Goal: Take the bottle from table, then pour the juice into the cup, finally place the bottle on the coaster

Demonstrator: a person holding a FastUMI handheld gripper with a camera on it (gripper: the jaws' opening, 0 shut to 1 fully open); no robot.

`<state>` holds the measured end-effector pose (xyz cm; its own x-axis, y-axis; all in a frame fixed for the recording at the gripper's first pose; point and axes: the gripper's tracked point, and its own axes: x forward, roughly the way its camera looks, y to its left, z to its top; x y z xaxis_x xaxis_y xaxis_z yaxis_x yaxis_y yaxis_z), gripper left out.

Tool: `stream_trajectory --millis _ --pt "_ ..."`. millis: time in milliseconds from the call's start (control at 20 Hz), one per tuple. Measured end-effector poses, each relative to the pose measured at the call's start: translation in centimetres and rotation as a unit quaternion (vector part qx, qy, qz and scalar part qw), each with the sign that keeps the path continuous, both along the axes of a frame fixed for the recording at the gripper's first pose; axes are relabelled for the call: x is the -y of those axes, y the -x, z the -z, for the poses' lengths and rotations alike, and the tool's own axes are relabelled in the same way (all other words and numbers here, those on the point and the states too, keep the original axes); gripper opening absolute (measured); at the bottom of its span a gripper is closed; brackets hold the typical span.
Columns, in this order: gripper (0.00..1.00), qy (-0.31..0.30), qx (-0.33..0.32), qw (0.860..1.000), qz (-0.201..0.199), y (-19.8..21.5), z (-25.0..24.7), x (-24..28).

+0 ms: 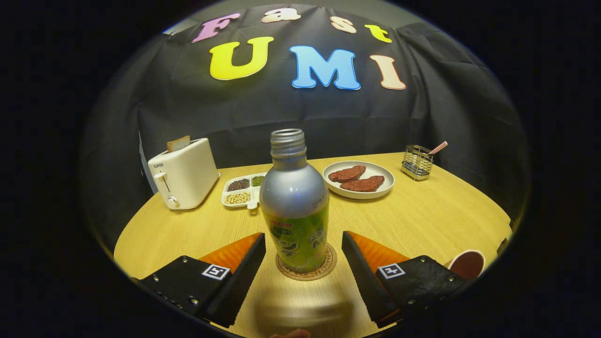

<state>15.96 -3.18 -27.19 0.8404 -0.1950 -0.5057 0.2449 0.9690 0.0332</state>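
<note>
The gripper view rides low over the table [422, 220] and looks forward along the two spread fingers of the gripper [304, 246] at the bottle [295, 206], which stands close between them, with the toaster [184, 172] and the plate [359, 180] farther beyond the bottle against the booth wall.

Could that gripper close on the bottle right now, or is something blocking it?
Probably yes. The bottle stands upright on the coaster, in the gap between the open jaws of the gripper, with bare table on either side. Neither finger touches it yet.
</note>
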Motion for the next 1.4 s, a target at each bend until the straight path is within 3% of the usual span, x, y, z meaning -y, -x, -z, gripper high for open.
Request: stream_trajectory --millis 800,1400 --pt "0.99 0.011 0.084 0.995 -0.042 8.1 -12.6 -1.4" --pt "0.99 0.029 0.122 0.991 -0.056 13.5 -18.3 -2.4"
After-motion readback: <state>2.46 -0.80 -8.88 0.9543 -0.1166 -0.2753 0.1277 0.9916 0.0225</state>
